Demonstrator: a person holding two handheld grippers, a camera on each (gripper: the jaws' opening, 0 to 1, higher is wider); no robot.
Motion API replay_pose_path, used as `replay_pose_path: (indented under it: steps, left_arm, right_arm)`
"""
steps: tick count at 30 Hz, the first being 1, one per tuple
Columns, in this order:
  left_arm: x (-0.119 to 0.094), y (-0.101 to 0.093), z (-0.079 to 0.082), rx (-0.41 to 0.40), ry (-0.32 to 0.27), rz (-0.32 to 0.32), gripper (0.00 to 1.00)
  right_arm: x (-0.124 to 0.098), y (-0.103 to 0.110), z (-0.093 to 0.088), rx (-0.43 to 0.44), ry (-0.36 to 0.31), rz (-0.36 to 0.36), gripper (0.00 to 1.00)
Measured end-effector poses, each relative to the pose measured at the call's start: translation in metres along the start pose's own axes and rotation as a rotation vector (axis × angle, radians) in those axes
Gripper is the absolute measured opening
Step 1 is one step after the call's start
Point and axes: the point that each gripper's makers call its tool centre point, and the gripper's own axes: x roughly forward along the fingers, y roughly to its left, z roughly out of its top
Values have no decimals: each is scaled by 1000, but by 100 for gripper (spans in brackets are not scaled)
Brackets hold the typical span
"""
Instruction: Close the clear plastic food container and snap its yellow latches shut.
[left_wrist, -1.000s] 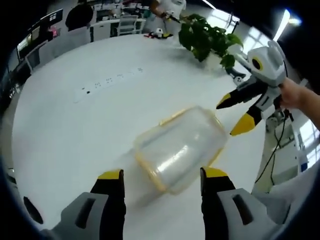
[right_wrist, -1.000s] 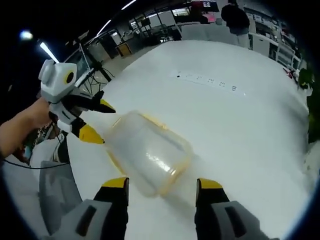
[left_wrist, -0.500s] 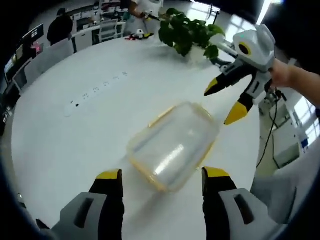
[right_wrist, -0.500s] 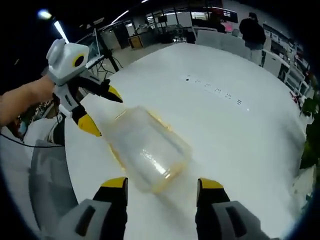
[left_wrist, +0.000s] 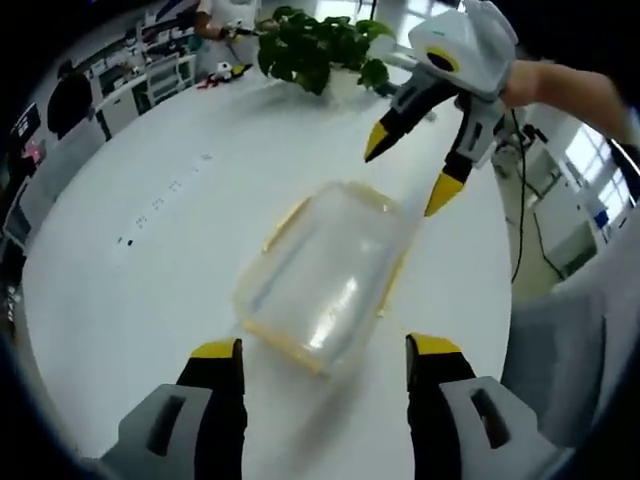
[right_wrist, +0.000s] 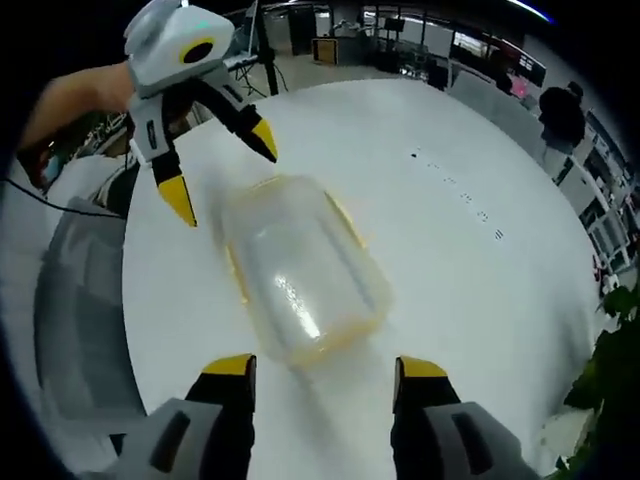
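A clear plastic food container (left_wrist: 325, 275) with yellow latches along its rim lies on the round white table (left_wrist: 130, 270). In the right gripper view the same container (right_wrist: 300, 270) sits just beyond my right gripper (right_wrist: 325, 372), which is open with nothing between its jaws. My left gripper (left_wrist: 325, 352) is open too, just short of the container's near end. The right gripper (left_wrist: 412, 175) enters the left gripper view over the container's far end, jaws apart. Likewise the left gripper (right_wrist: 222, 170) appears in the right gripper view above the far end, held by a hand.
A leafy green plant (left_wrist: 320, 45) stands at the table's far edge. A row of small dark marks (left_wrist: 160, 200) runs across the tabletop. Desks, chairs and people are in the room behind. A grey chair (right_wrist: 70, 310) stands by the table's edge.
Both cameras have swung, so the container now lies more lengthwise between each pair of jaws. Each gripper has come closer over the container's end. Jaws stay open.
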Motion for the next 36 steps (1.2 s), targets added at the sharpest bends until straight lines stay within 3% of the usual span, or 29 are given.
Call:
replay_pose_path:
  steps: [9,22,36]
  left_arm:
    - [1,4,-9,91,42,-4,65]
    - [-5,11,-10,129,54,-2,67]
    - [-5,4,-7,201,53,-25,68]
  right_arm:
    - [0,-5,-1,-74,37,-11,54]
    - [0,-5,-3,-121,58,1,55]
    - [1,-4,0,-143,64,3,55]
